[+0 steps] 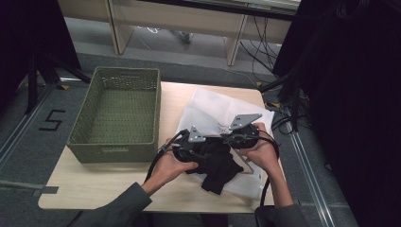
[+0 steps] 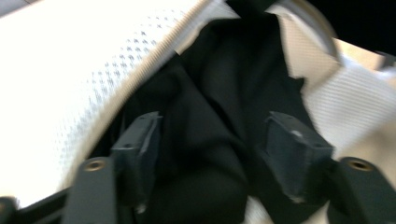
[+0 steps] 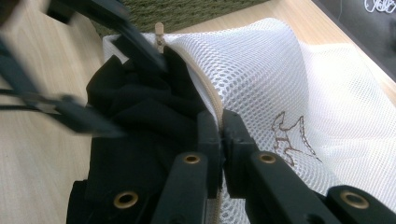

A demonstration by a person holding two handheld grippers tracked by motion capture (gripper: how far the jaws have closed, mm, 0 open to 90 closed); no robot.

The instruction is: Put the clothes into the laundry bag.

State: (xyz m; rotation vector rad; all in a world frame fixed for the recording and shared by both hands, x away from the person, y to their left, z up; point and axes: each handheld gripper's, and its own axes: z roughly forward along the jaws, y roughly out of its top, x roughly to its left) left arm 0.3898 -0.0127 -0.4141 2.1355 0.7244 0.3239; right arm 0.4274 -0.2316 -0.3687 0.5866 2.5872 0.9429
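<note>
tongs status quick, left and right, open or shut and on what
Left tongs: open, black garment between the jaws, not pinched.
Right tongs: shut on the zipper edge of the white mesh bag.

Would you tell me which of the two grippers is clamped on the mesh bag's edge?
The right gripper: its jaws pinch the white mesh bag at its zipper edge, while the left gripper stands open over the black cloth.

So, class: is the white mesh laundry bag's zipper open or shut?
Open. In the right gripper view the mesh bag gapes along its zipper edge, and the black garment sticks out through the opening onto the table.
</note>
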